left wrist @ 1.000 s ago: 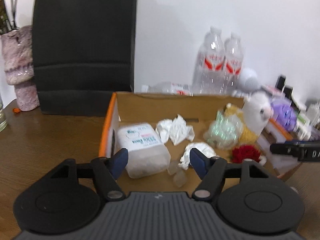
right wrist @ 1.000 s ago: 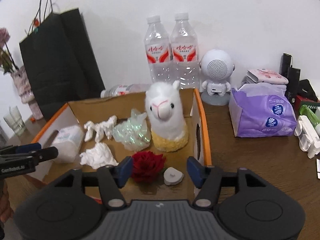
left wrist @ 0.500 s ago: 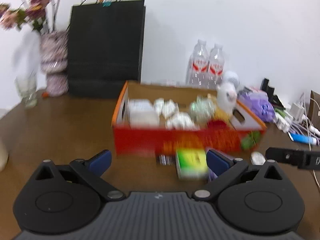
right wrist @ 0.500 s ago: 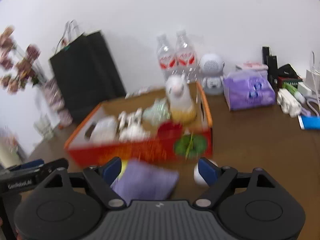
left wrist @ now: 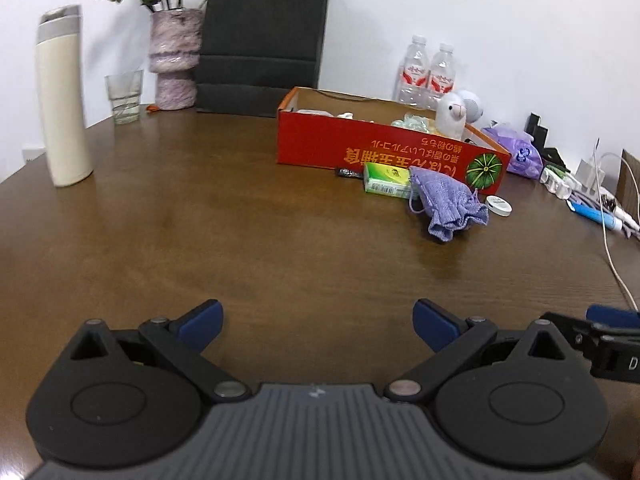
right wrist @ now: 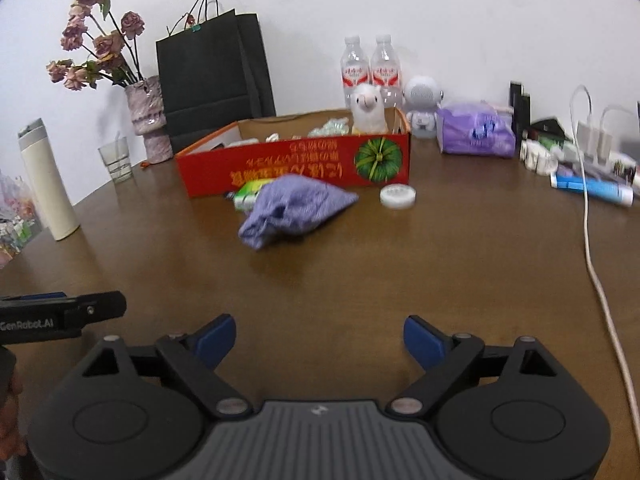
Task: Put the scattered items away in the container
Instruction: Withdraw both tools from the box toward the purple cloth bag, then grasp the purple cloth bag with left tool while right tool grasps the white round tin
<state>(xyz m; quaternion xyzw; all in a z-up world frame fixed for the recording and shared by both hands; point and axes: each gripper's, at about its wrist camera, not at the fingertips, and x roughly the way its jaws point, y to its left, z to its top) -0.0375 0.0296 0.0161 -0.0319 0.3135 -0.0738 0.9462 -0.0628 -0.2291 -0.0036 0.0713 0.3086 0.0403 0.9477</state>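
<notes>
Far to the left of the left hand-held gripper (left wrist: 316,322), a cream flask (left wrist: 62,96) stands upright on the brown worktop (left wrist: 240,240), with a drinking glass (left wrist: 125,96) and a mottled vase of dried flowers (left wrist: 174,58) behind it and a black paper bag (left wrist: 264,36) against the wall. The left hand-held gripper is released, its blue-padded jaws spread wide over bare wood with nothing between them. Well ahead of it and to the right sits the red cardboard box (left wrist: 384,152), a white plush alpaca (left wrist: 450,116) upright at its far right corner. Against the box's near wall lie the scattered items: a green packet (left wrist: 386,178), a purple knitted pouch (left wrist: 444,200) just beside it, and a small white round lid (left wrist: 499,205) to the pouch's right. The right hand-held gripper (right wrist: 320,340) is opening, its jaws wide apart and empty, the pouch straight ahead of it and well apart. A white cable (right wrist: 592,248) trails along the worktop to its right.
</notes>
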